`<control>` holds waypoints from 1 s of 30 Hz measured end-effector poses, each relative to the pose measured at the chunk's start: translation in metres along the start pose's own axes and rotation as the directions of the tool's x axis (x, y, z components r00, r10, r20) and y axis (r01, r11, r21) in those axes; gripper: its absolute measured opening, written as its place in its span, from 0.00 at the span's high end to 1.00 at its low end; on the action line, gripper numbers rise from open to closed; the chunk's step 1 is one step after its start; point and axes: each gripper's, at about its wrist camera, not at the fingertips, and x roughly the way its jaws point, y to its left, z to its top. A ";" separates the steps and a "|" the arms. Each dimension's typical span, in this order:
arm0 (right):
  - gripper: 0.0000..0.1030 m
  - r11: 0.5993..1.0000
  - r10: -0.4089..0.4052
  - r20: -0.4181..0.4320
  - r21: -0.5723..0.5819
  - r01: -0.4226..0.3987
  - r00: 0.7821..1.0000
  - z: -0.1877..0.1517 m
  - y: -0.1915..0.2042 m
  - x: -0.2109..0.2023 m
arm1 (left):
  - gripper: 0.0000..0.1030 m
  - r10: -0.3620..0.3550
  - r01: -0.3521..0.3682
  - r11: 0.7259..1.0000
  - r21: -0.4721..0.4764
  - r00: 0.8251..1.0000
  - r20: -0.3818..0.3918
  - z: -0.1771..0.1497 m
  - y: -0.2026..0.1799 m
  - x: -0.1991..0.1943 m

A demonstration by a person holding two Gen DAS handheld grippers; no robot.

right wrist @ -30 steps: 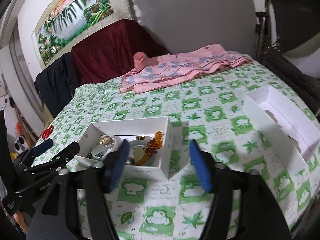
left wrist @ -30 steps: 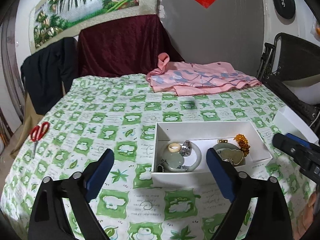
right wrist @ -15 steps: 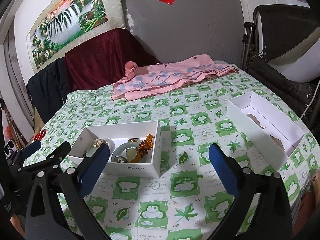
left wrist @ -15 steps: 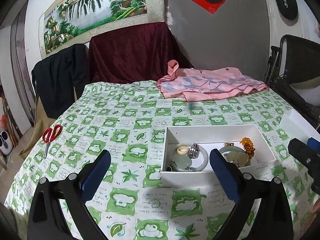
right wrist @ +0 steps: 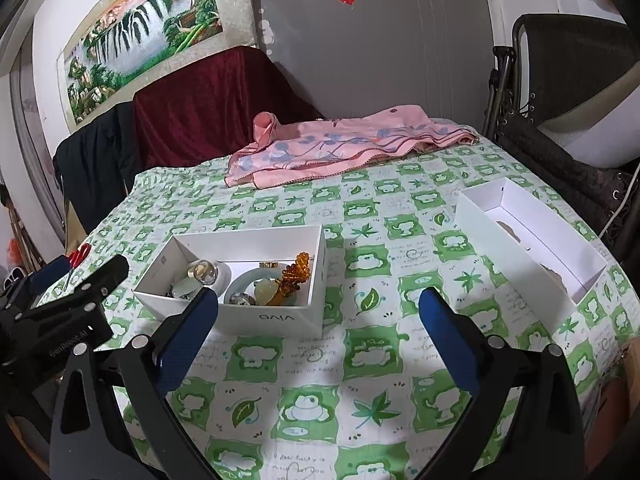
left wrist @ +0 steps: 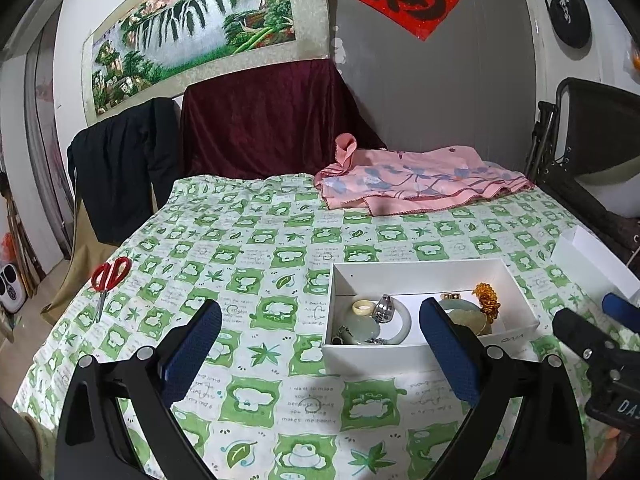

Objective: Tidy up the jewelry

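Observation:
A white box [left wrist: 416, 354] on the green-patterned cloth holds jewelry: a jade bangle [left wrist: 404, 322], a cream ring [left wrist: 363, 307], a silver piece [left wrist: 383, 308] and amber beads [left wrist: 486, 300]. The box also shows in the right wrist view [right wrist: 276, 316] with the amber beads [right wrist: 294, 276]. My left gripper [left wrist: 320, 344] is open and empty, just in front of the box. My right gripper [right wrist: 318, 332] is open and empty, near the box's right front corner. A second white box [right wrist: 516, 244], its lid-like tray, lies to the right.
Red scissors [left wrist: 107, 276] lie at the cloth's left edge. A pink folded garment [left wrist: 416, 184] lies at the back. A dark folding chair [right wrist: 560, 120] stands to the right. A maroon cloth [left wrist: 268, 120] and black jacket [left wrist: 116, 160] hang behind the table.
Both grippers have pulled back and risen from the box, so more of the room shows. The right gripper's jaws have opened wider. The jewelry has not moved.

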 end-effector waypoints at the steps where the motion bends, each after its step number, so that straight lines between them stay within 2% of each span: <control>1: 0.07 1.000 0.000 0.000 0.001 0.000 1.000 0.000 -0.001 0.000 | 0.06 -0.003 0.003 1.000 0.000 1.000 0.007 0.000 0.000 -0.002; 5: 0.07 1.000 -0.001 -0.007 0.003 0.001 1.000 -0.002 0.000 0.000 | 0.06 -0.029 0.029 1.000 0.010 0.999 0.032 -0.001 -0.002 -0.008; 10: 0.07 1.000 -0.008 0.005 0.004 0.008 1.000 -0.004 -0.001 -0.004 | 0.06 -0.005 0.004 0.999 0.036 1.000 0.027 -0.001 -0.007 -0.010; 17: 0.07 1.000 -0.009 0.010 -0.010 0.009 1.000 -0.006 0.002 -0.006 | 0.05 -0.009 0.009 1.000 0.012 1.000 -0.009 -0.004 -0.003 -0.009; 30: 0.07 0.999 -0.012 0.003 -0.034 0.012 1.000 -0.007 0.008 -0.005 | 0.06 0.012 -0.012 1.000 0.019 1.000 -0.008 -0.004 -0.004 -0.010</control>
